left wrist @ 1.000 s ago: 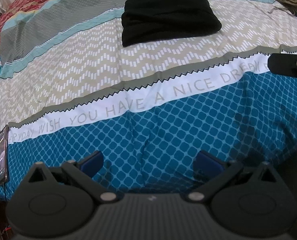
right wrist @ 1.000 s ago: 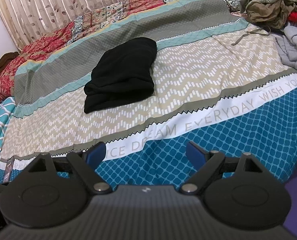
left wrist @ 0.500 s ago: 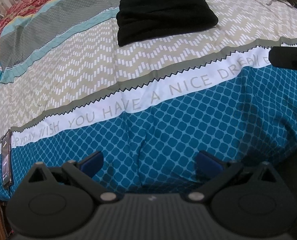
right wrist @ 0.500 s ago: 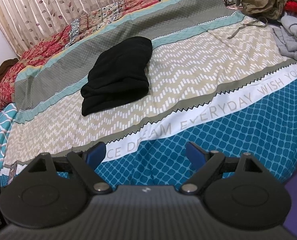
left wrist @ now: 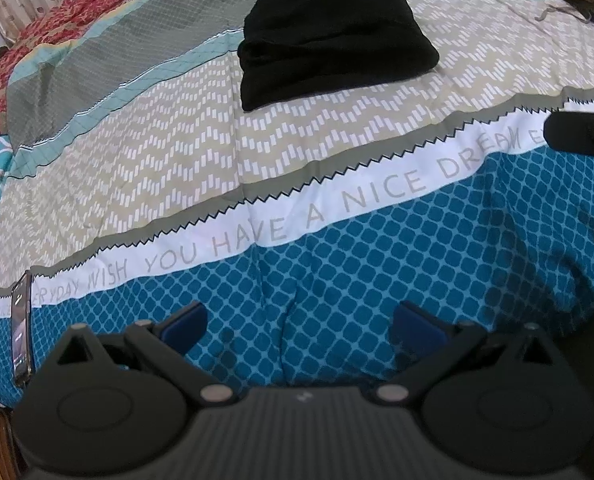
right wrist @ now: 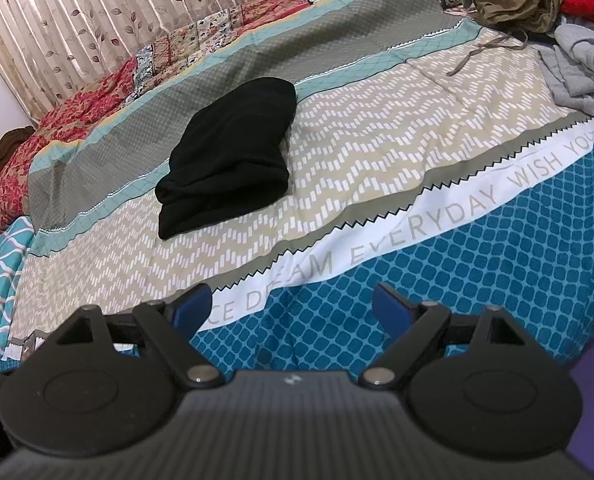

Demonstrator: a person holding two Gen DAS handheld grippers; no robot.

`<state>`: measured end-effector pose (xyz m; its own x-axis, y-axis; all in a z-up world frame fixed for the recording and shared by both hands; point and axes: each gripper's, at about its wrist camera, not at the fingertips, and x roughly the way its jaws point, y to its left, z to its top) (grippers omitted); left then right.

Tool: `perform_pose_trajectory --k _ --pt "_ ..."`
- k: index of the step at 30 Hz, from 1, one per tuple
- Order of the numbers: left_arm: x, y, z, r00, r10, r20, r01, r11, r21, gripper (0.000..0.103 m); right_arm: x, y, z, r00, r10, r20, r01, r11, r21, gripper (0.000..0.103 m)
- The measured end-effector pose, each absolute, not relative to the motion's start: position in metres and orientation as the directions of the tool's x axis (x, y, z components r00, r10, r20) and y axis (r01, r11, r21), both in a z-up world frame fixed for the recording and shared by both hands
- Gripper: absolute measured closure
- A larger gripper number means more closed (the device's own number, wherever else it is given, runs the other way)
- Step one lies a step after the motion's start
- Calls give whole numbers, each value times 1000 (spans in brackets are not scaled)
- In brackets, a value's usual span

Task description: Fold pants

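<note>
The black pants [left wrist: 333,32] (already folded) are seen well ahead of the left gripper [left wrist: 299,328] and right gripper [right wrist: 293,306]; both are held apart, empty, above the bedspread [right wrist: 377,152].

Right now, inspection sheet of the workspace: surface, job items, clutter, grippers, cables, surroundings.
Surface: bedspread, patterned bands, printed lettering, mostly flat.
Job's things: black pants in a folded bundle on the beige and grey bands, apart from both grippers.
Clutter: phone at the near left edge; clothes pile at the far right, a drawstring trailing onto the spread.
Grippers: left gripper open, empty, above the blue band; right gripper open, empty.
Cables: nothing seen.
Surroundings: curtain behind the bed; wooden headboard at left.
</note>
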<state>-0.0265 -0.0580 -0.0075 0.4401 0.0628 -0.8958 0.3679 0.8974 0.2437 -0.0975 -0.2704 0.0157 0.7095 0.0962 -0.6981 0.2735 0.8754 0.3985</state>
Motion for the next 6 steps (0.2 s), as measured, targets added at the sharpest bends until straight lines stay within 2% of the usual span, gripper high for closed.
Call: perform_pose_trajectory --k 6 --pt "-25 -54 -4 451 21 -892 363 909 205 0 -95 -269 16 708 91 -700 266 884 384 14"
